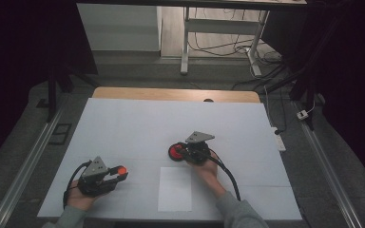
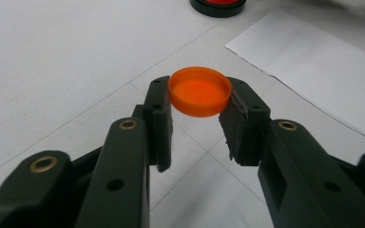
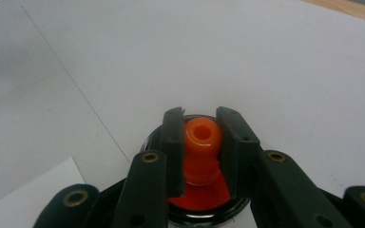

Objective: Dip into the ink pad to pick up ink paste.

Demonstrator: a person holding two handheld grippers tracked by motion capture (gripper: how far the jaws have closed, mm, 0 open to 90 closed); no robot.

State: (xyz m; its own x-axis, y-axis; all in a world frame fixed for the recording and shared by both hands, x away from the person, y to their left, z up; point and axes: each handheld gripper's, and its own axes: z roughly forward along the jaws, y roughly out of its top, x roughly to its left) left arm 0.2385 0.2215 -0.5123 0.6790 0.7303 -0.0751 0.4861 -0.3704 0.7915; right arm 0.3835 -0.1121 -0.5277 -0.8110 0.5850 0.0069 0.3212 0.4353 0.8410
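A person sat at the desk (image 1: 123, 123) with a gripper in each hand. The left gripper (image 2: 197, 123) had its jaws clamped on a small orange cap (image 2: 199, 91). The cap was held flat, open side up, a little above the desk, near the front left part of it. In the high view the cap (image 1: 121, 169) glowed at the tip of that left gripper (image 1: 116, 175).

The right gripper (image 3: 201, 152) had its jaws closed on an orange knob (image 3: 201, 149). The knob stuck up from the middle of a round red pad with a black rim (image 3: 204, 202). From above, this round thing (image 1: 177, 151) sat on the desk near the middle, right at the tip of the right gripper (image 1: 186, 152). A white sheet of paper (image 1: 175, 188) lay flat between the two hands, closer to the person.

It looked like the cap was off and the stamp was ready to be used. I think the next move would be to carry the round thing over to the paper. The right hand would need to keep a firm hold on the knob and set it down flat. The left hand only had to keep the cap out of the way.
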